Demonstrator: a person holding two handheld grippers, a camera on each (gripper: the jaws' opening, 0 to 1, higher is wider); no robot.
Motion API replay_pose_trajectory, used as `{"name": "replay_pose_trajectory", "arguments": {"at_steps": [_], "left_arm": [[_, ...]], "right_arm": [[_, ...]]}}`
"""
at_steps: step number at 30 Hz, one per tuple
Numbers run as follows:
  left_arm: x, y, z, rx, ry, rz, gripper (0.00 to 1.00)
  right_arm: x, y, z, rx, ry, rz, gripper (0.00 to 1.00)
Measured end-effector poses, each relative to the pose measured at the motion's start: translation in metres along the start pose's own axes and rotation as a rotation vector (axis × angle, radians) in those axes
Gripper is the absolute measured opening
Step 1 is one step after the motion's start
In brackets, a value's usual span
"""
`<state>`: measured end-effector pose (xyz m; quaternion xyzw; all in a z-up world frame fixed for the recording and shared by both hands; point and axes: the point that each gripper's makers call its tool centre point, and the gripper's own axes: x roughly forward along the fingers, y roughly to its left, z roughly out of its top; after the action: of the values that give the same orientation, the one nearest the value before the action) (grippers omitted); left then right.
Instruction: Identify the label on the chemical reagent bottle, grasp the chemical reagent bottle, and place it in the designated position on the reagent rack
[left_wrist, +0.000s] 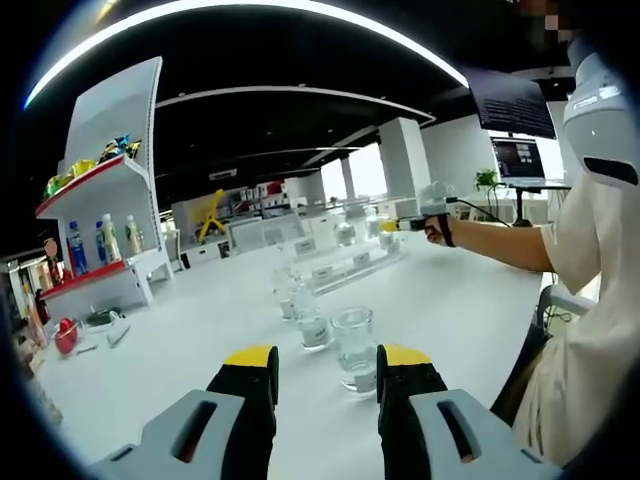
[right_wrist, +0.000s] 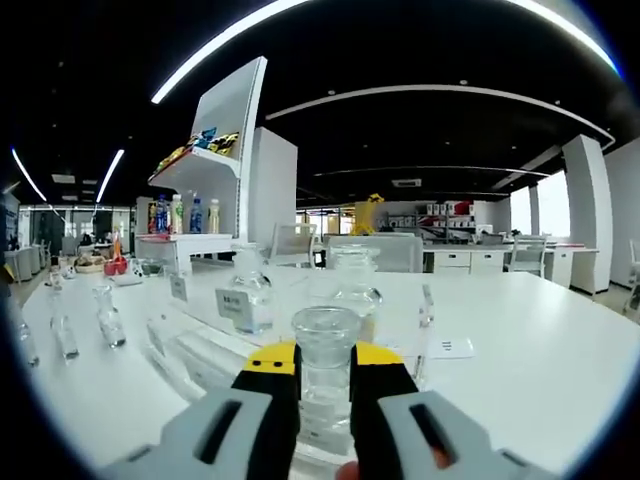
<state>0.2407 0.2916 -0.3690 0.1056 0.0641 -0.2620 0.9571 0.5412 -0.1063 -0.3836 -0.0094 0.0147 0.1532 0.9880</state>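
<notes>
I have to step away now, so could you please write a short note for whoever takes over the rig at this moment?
Right gripper: shut on a clear glass bottle, held at the transparent reagent rack, where other bottles and small label cards stand. In the left gripper view it is out over the rack at the far side of the white table.
Left gripper: open, holding nothing, hovering over the table near the waiting bottles.
Done: one bottle grasped and brought to the rack.
Left: set it in its slot and release; I cannot read the labels. Then handle the waiting bottles.
</notes>
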Motion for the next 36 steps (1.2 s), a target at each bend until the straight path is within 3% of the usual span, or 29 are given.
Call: {"name": "replay_pose_trajectory", "arguments": {"at_steps": [17, 36], "left_arm": [[0.002, -0.002, 0.000, 0.008, 0.019, 0.002, 0.40], [0.004, -0.003, 0.000, 0.012, 0.024, 0.002, 0.40]], "right_arm": [[-0.002, -0.002, 0.003, -0.012, -0.014, -0.005, 0.18], [0.001, -0.002, -0.009, -0.026, 0.010, -0.007, 0.18]]}}
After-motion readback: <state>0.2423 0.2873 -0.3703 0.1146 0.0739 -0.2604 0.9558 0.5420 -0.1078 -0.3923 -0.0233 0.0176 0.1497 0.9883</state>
